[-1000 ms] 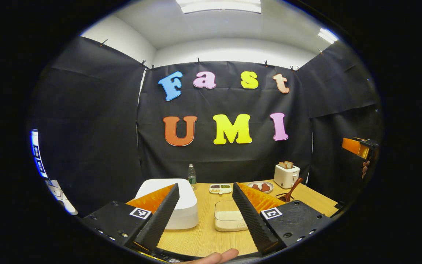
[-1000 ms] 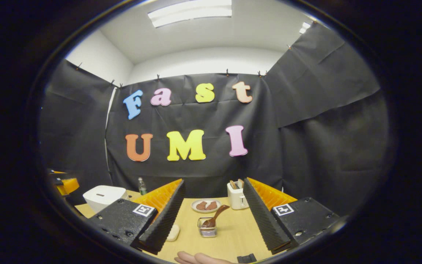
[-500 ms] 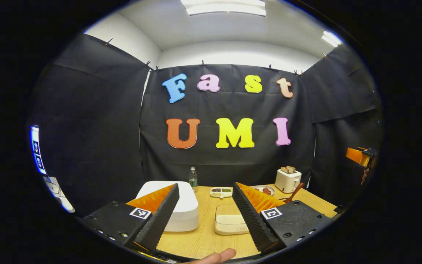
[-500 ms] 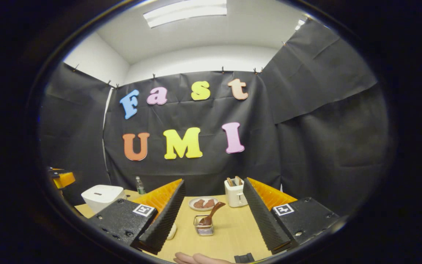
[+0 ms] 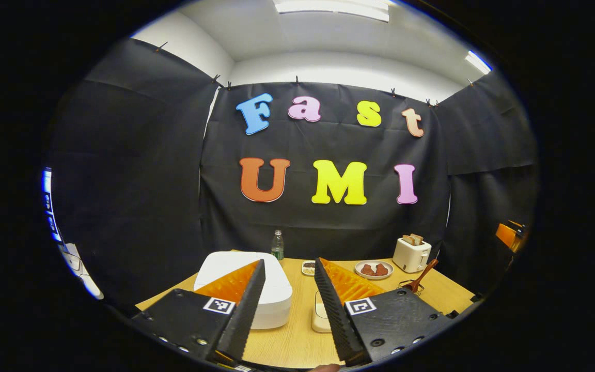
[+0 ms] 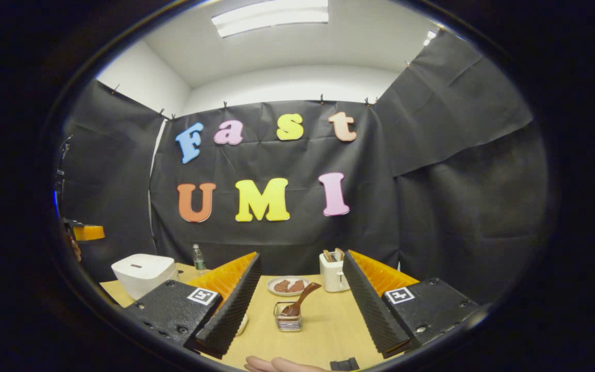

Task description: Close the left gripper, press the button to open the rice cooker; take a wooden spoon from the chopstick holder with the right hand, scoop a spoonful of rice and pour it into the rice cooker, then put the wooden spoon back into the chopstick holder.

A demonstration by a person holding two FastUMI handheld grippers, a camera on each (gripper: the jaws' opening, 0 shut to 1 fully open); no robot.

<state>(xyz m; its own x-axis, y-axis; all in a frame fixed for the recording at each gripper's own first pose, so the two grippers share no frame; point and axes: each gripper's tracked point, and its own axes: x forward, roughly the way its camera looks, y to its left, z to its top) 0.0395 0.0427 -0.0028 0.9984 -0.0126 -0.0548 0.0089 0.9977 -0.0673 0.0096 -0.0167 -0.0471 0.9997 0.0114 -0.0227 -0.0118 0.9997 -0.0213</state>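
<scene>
The white rice cooker stands lid down at the table's left, partly behind my left gripper. That gripper hovers short of it, its jaws narrowed with a gap and nothing between them. A pale rice container lies just right of the cooker. The wooden spoon leans in the wire chopstick holder, straight ahead of my right gripper, which is open, empty and well short of it. In the right gripper view the cooker sits far left, with the left gripper above it.
Along the back of the wooden table stand a water bottle, a small divided dish, a plate of brown pieces and a white toaster holding bread. A hand shows at the bottom edge.
My left gripper's fingers have drawn closer together, and it has shifted a little relative to the cooker. The right gripper stays open and almost still.
</scene>
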